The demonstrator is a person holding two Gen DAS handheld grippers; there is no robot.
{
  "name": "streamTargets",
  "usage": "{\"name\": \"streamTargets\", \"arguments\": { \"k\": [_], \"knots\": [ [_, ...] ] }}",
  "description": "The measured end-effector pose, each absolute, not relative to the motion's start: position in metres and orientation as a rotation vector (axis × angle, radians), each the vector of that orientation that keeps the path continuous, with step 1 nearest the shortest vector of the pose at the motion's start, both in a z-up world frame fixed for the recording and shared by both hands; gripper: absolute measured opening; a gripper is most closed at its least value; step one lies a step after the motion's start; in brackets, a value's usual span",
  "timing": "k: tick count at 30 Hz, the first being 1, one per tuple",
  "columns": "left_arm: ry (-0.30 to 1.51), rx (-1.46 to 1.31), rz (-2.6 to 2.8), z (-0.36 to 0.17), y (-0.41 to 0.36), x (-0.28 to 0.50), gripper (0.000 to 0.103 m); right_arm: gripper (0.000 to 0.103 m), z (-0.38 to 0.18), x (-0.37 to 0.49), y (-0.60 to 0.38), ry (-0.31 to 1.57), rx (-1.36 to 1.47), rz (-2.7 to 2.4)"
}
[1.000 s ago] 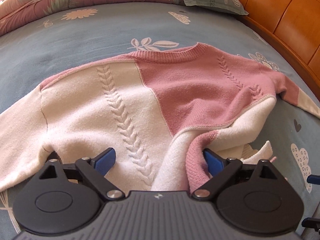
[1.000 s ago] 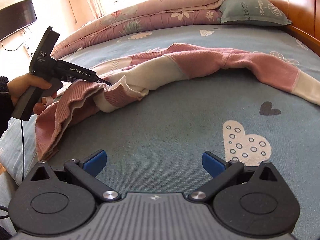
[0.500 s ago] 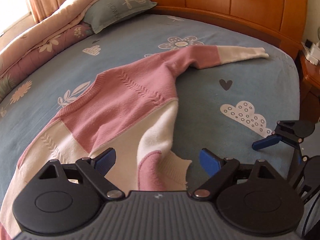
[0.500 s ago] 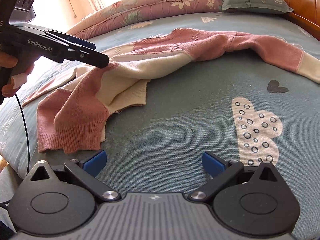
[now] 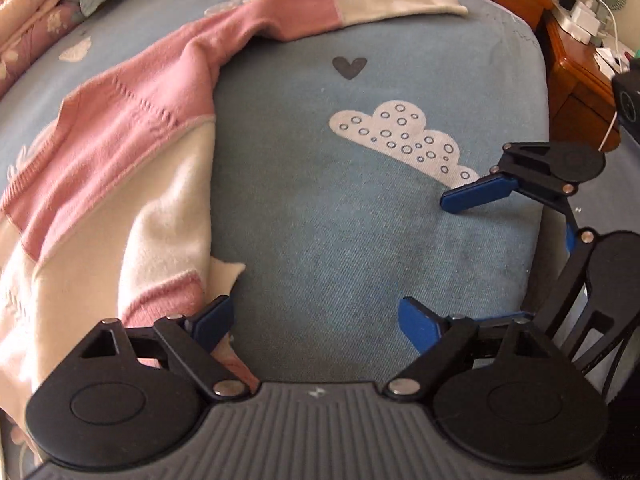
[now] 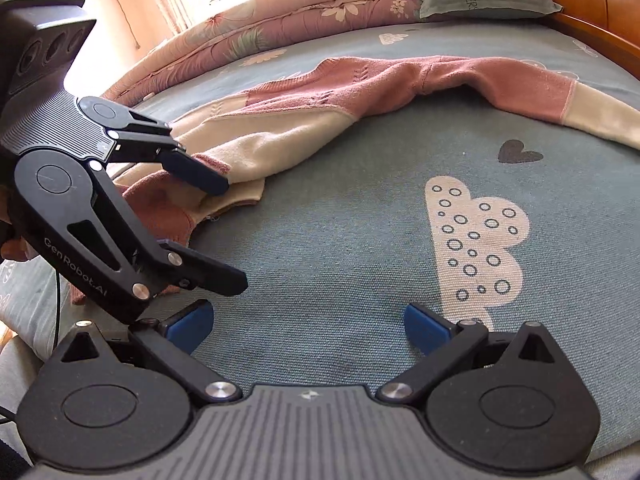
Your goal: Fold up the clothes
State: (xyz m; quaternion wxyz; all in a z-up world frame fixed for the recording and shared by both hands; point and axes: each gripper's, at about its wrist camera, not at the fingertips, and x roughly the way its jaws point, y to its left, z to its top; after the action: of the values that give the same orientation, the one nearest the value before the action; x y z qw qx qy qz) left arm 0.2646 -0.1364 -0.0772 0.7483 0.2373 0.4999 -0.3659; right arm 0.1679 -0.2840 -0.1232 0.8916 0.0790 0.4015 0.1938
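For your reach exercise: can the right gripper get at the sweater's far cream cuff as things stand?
Probably yes. The right gripper is open and empty, and only bare bedsheet lies between it and the cream cuff of the sweater.

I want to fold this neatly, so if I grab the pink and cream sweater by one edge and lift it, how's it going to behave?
The sweater is probably floppy: it already lies rumpled and bunched at the hem, so it would drape and sag. The outstretched sleeve would likely trail behind. The thick knit looks easy to pinch, unlikely to slip.

Pink-and-cream sweater [image 5: 132, 152]; blue sheet [image 5: 360, 248] with white clouds
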Motion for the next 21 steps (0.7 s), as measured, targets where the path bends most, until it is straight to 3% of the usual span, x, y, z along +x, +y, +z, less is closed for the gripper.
{"name": "streamTargets", "arguments": {
  "k": [9,10,12,14,20,21],
  "knots": [
    [1.052,0.493,-0.632,-0.074,-0.096,0.293,0.088,0.103,-0.124,0.167,-0.287,0.827,0.168,0.412],
    [1.041,0.509,-0.61,-0.074,-0.096,0.295,0.086,0.103,-0.124,0.167,-0.286,0.827,0.162,0.411],
    [1.011,0.58,-0.559,-0.074,-0.097,0.298,0.067,0.103,-0.124,0.166,-0.285,0.827,0.149,0.409],
    [0.986,0.709,-0.545,-0.079,-0.103,0.293,0.057,0.103,-0.124,0.166,-0.284,0.827,0.142,0.406],
    [0.908,0.988,-0.547,-0.093,-0.121,0.276,0.06,0.103,-0.124,0.165,-0.282,0.826,0.134,0.402],
    [0.893,1.014,-0.532,-0.093,-0.121,0.275,0.052,0.103,-0.124,0.165,-0.282,0.826,0.133,0.402]
  ]
}}
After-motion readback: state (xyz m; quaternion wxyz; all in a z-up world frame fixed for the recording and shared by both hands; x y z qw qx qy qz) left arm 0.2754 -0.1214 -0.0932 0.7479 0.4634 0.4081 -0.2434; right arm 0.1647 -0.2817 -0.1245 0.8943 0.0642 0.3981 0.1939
